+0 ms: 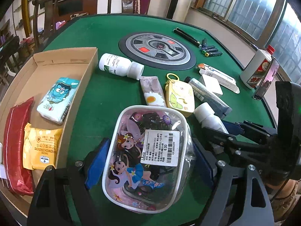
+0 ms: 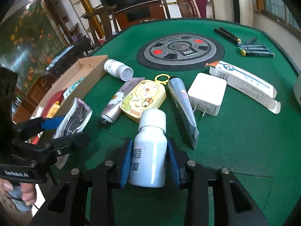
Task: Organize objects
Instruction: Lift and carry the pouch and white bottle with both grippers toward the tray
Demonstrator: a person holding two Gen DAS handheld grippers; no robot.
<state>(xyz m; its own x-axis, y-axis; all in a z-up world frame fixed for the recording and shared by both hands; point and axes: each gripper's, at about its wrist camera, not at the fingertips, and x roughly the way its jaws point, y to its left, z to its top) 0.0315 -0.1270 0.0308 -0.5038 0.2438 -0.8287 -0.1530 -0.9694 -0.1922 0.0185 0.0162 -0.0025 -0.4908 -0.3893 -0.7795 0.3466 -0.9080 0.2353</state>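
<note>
three packets sit in my box; left gripper jaws clamp the pouch, right gripper jaws clamp a bottle; much clutter remains.

You see matt green felt on the table, a plain cardboard box, a glossy clear plastic pouch

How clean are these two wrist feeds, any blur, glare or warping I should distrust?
Left wrist view: sharp, with glare on the clear cartoon pouch; fisheye bends the green table edge, corners vignetted black. Right wrist view: the white bottle between the blue pads looks slightly motion-smeared, and the background at left is blurred.
</note>
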